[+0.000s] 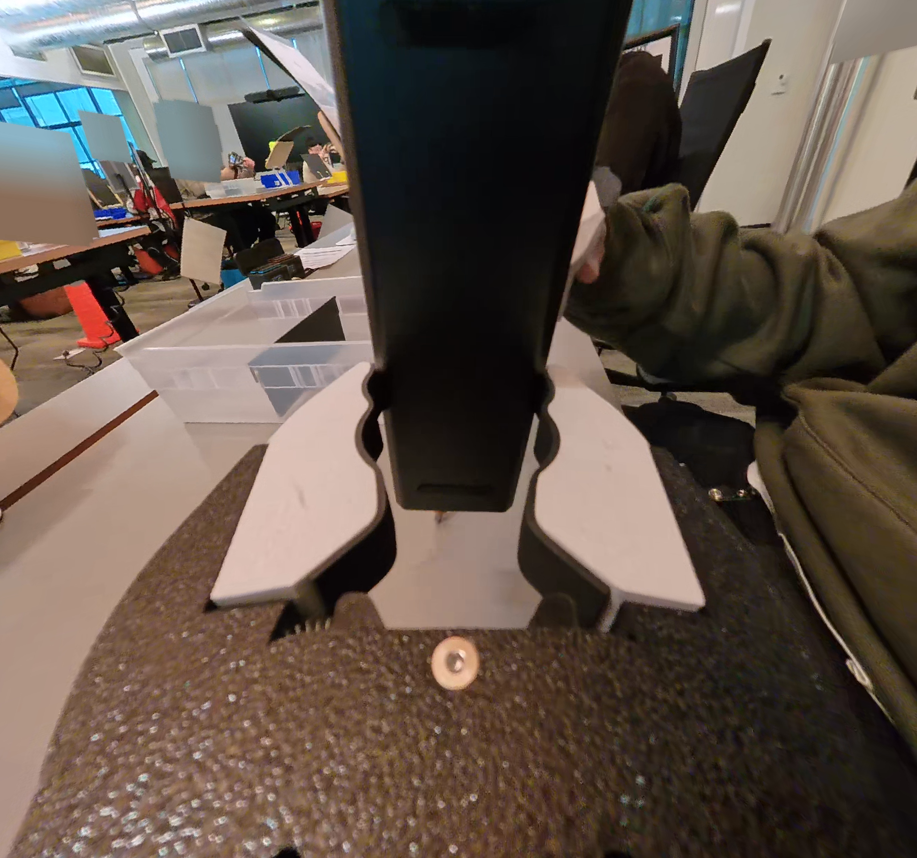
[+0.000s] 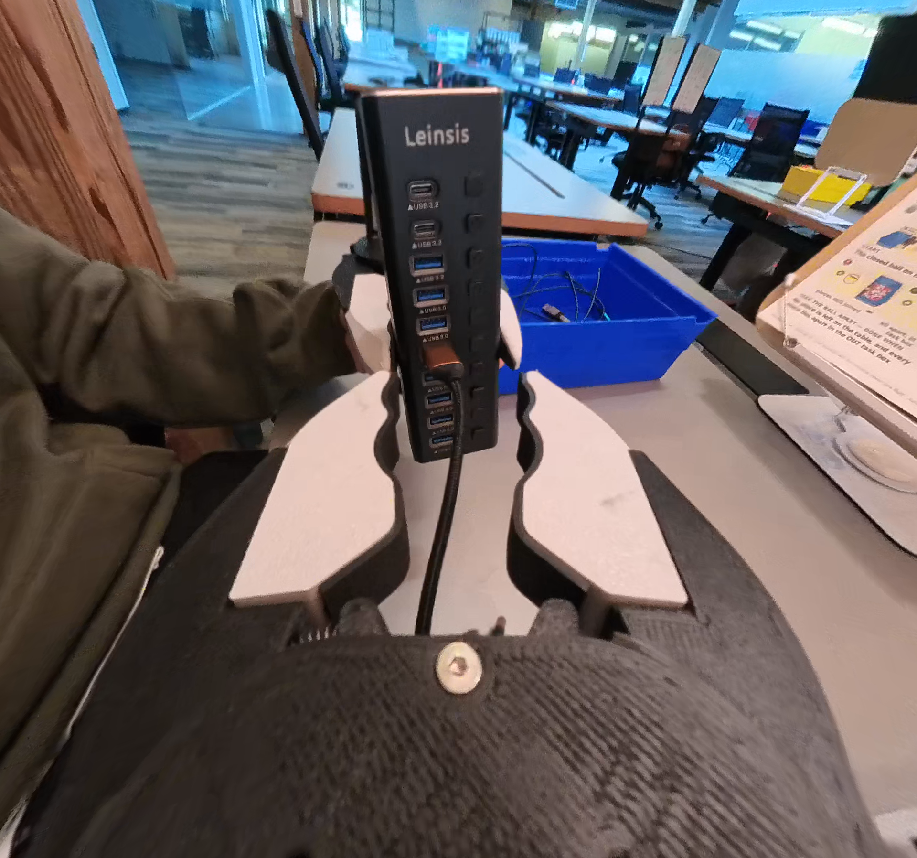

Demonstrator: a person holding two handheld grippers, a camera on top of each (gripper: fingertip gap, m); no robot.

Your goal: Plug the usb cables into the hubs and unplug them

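Observation:
A black USB hub (image 2: 446,218) stands upright with its row of ports facing the right wrist camera. My left gripper (image 1: 459,412) is shut on the hub (image 1: 471,238), whose plain back fills the left wrist view. It also shows behind the hub in the right wrist view (image 2: 439,328). A black braided cable (image 2: 441,511) with a copper-coloured plug (image 2: 440,356) sits in a port about mid-row. My right gripper (image 2: 456,392) is open, its fingertips flanking the hub's lower part just below the plug. The cable runs back between its fingers.
A blue bin (image 2: 620,343) holding loose cables sits behind the hub to the right. A stand with an instruction sheet (image 2: 853,318) is at the far right. Clear plastic bins (image 1: 223,367) stand on the grey table (image 1: 99,511). An olive sleeve (image 1: 744,288) reaches across. There is about 4 cm between the tips of the two grippers.

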